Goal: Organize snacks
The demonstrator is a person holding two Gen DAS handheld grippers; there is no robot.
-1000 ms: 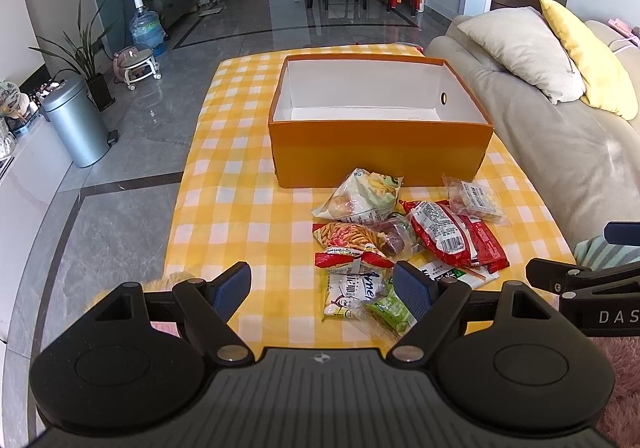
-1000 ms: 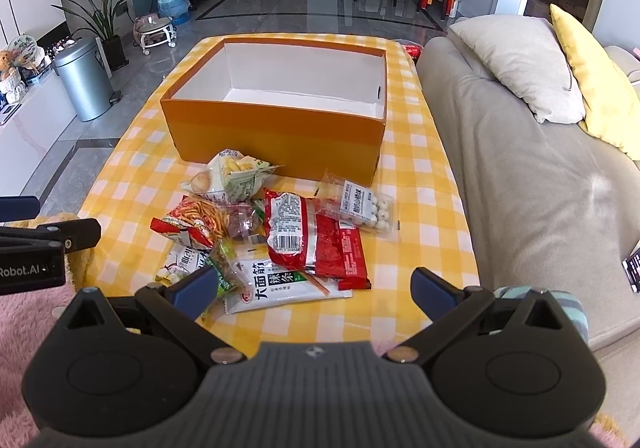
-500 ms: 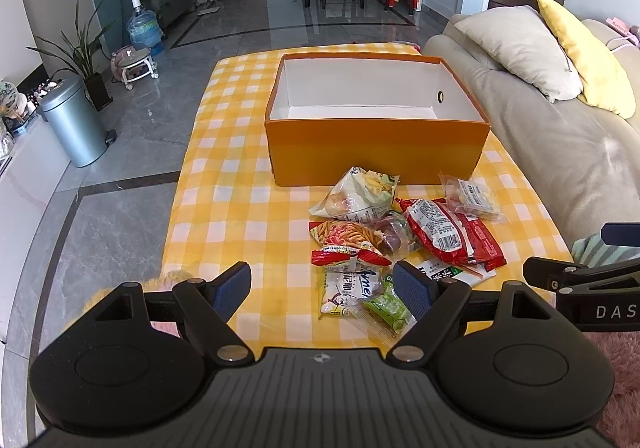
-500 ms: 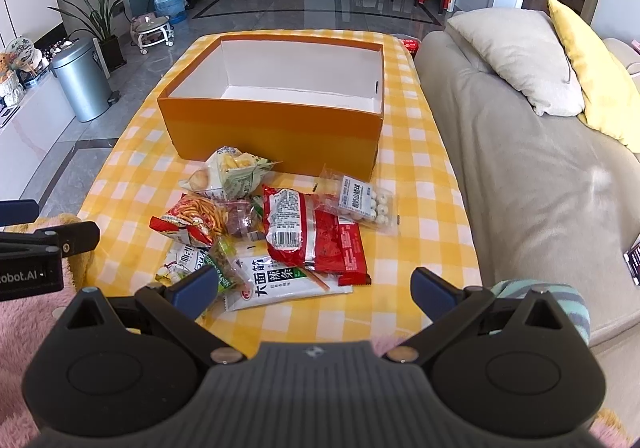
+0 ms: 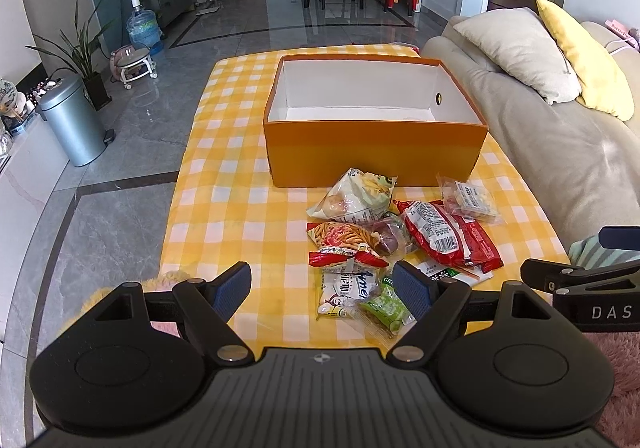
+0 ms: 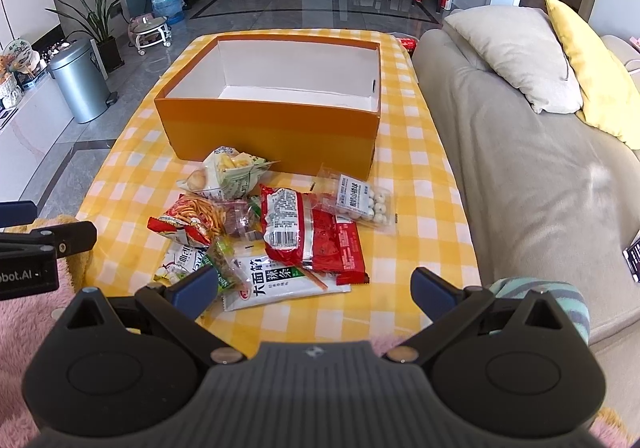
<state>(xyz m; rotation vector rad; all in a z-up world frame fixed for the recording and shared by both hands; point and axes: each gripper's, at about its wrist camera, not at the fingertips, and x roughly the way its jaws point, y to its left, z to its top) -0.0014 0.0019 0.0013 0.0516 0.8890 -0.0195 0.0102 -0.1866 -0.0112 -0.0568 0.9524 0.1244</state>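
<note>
Left gripper (image 5: 322,286): blue-padded jaws spread wide, empty, hanging over the near edge of the table. Right gripper (image 6: 314,288): same, wide apart, nothing between the pads. It shows at the right edge of the left view, so you hold the two side by side.

Yellow-and-white checked tablecloth (image 5: 224,184) covers the whole table. Open orange cardboard box with white lining (image 5: 376,152) sits mid-table, nothing inside. Snacks lie heaped on the cloth just in front of the box's near wall.

Step in hand, as I judge it: first pick. Nothing is packed yet.

- Take the top layer first. The long red foil packet (image 6: 310,236) lies over the white flat packet with green print (image 6: 280,284); lift red before white.
- Clear bag of white balls (image 6: 362,200) lies at the right side of the heap, its edge touching the red packet; easy for your right gripper.
- Small green packet (image 5: 384,308) sits nearest your left jaws.
- Pinch crimped seams, not puffed middles.

Room: bare cloth left of the heap. The grey sofa (image 6: 540,168) crowds the right table edge. The box wall stands tall, so carry over the rim and don't drag.
</note>
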